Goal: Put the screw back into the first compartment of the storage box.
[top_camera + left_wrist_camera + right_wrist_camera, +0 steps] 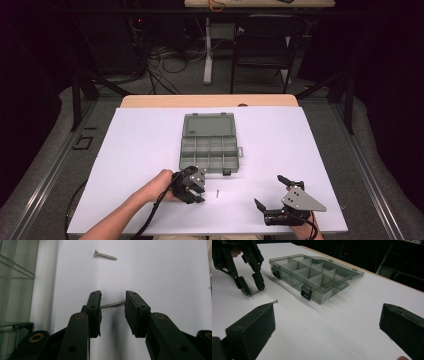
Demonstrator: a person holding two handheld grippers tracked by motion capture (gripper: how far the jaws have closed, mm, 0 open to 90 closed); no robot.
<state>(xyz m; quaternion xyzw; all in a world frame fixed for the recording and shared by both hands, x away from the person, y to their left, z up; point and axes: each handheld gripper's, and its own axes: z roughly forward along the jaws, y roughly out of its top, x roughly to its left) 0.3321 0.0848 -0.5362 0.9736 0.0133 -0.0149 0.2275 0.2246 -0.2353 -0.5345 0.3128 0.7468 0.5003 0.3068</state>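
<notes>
I have the left gripper (113,305) low over the counter (150,150), its jaws clamped on one screw (112,304) just in front of the organizer box (209,142). My right gripper (272,192) rests nearby, jaws wide apart. I count two screws; the second screw (105,255) lies loose.

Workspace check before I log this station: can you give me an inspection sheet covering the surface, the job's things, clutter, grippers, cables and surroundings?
Surface: white sheet over a wooden table, flat.
Job's things: organizer box open, lid back, compartments look empty; one screw spanning the left gripper's jaws; a second screw lying loose beyond it.
Clutter: nothing seen.
Grippers: left gripper closed on the screw; right gripper wide open, holding nothing.
Cables: left gripper's cable trails off the near edge.
Surroundings: dark room, folding chair, floor cables behind the table.
</notes>
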